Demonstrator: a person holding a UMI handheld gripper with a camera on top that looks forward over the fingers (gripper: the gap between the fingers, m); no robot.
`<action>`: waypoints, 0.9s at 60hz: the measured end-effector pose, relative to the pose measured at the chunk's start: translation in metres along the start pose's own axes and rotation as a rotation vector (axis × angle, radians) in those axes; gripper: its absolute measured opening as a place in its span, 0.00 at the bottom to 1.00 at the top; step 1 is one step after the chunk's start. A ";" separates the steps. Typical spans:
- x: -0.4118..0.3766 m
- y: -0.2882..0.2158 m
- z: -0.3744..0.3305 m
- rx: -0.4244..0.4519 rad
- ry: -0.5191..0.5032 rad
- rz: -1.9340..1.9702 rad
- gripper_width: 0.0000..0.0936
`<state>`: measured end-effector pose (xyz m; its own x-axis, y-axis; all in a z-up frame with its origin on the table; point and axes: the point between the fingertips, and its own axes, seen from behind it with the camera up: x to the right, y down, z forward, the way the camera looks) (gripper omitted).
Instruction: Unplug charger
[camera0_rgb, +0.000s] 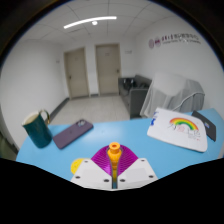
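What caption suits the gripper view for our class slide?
Claw fingers flank an orange plug on a purple base atop a blue table, with mug and phone beyond.

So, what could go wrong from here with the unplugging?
1. The orange piece between the fingers looks small, so it may slip when pulled.
2. A sudden release could swing the gripper toward the mug or the phone beyond it.

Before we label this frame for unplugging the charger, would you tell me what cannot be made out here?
- Gripper view: the base of the orange piece, between the fingers, is hidden behind them.
- Whether the fingers press on it: unclear.
- No cable or socket is identifiable.
- Wall sign: too small to read.
- Teal mug: contents hidden by its wall.
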<state>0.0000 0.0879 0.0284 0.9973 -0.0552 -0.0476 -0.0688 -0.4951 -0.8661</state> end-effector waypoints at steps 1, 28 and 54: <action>0.001 -0.019 -0.005 0.059 0.002 0.002 0.04; 0.134 -0.029 -0.058 -0.044 0.188 -0.069 0.05; 0.142 0.052 -0.032 -0.236 0.093 -0.014 0.63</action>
<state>0.1377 0.0269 -0.0074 0.9924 -0.1212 0.0192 -0.0695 -0.6843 -0.7258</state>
